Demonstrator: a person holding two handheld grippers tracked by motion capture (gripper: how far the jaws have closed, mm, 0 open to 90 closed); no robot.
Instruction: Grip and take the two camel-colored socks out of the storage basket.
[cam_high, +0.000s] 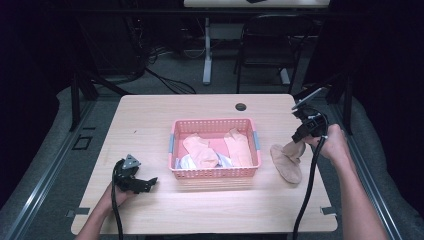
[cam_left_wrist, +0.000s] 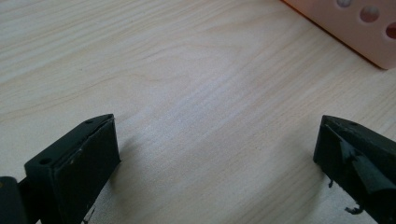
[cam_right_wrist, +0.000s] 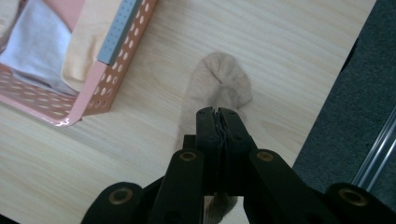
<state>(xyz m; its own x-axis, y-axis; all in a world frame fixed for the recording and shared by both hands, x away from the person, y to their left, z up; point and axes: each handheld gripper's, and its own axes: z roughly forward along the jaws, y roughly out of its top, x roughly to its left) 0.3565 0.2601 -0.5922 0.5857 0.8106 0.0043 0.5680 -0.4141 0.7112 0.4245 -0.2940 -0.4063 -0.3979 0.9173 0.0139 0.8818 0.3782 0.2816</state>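
A beige sock (cam_high: 287, 162) lies partly on the wooden table (cam_high: 150, 120), just right of a pink plastic basket (cam_high: 215, 173). My right gripper (cam_high: 298, 144) is shut on the sock's upper end, lifting that end slightly. In the right gripper view the jaws (cam_right_wrist: 217, 113) are pressed together, and the sock (cam_right_wrist: 219, 86) spreads out on the table beyond them. My left gripper (cam_high: 149, 182) rests on the table at the front left, open with nothing between its fingers. In the left gripper view it (cam_left_wrist: 217, 140) faces bare wood, with the basket's corner (cam_left_wrist: 355, 32) at the top right.
The basket holds several socks, peach-coloured (cam_high: 200, 150) and white (cam_high: 187, 161). A round cable hole (cam_high: 241, 106) sits near the table's far edge. The right table edge and dark floor (cam_right_wrist: 336, 121) lie close to the sock. A chair (cam_high: 270, 45) stands beyond the table.
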